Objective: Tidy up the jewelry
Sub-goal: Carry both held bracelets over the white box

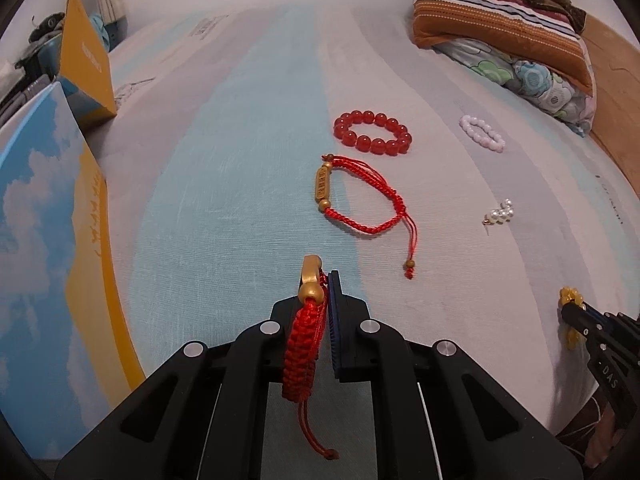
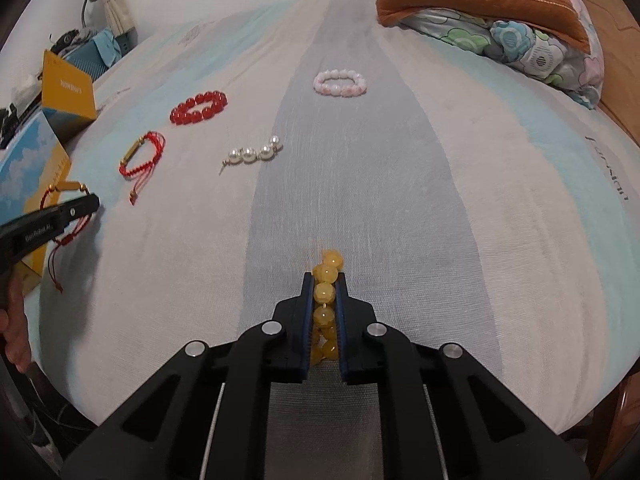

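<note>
The left gripper is closest to its camera — its two fingers are squeezed tight on a red woven bracelet with a gold bead, near the left edge of the bed. The string ends hang down loose. The right gripper is pinched shut on a yellow bead bracelet, near the front edge of the bed.

More jewelry lies on the striped sheet, further up. A second red string bracelet with a gold bar lies just beside a ring of round red beads. A pink bead bracelet sits toward the pillows, apart from the others. A short row of white pearls lies in the middle. A blue and yellow box stands at the left edge — another yellow box is behind it.
</note>
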`<action>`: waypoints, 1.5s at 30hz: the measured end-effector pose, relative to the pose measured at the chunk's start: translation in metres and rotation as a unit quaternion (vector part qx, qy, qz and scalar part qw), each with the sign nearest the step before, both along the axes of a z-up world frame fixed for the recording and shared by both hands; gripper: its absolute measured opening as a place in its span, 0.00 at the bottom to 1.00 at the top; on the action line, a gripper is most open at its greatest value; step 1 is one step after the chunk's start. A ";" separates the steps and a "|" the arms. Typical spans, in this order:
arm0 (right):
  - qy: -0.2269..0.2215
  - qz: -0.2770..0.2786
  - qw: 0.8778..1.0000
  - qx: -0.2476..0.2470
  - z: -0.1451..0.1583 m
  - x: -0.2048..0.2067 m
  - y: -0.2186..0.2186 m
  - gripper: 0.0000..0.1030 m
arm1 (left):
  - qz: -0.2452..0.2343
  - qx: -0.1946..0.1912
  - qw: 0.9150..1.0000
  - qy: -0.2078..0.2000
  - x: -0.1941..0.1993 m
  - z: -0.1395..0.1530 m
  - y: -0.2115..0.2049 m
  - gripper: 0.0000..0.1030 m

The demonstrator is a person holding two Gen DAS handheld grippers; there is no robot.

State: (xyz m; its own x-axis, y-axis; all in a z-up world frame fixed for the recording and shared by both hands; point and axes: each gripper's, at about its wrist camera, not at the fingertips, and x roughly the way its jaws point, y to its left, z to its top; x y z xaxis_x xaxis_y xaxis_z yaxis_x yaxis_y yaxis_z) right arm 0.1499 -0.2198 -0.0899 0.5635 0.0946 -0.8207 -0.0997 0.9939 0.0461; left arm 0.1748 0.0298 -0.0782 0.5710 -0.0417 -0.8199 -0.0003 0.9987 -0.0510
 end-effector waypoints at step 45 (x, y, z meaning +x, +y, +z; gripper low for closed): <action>-0.071 0.068 0.995 0.034 0.124 0.013 0.104 0.09 | 0.011 -0.001 0.997 -0.071 -0.052 0.128 0.043 0.07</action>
State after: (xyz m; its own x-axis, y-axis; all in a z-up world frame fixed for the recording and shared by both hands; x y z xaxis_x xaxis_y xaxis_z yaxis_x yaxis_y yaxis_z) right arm 0.1625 -0.1155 0.0342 0.6523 0.2306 -0.7221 -0.2430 0.9659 0.0890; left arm 0.1230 0.0725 0.0498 0.6823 -0.0304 -0.7305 -0.0143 0.9984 -0.0549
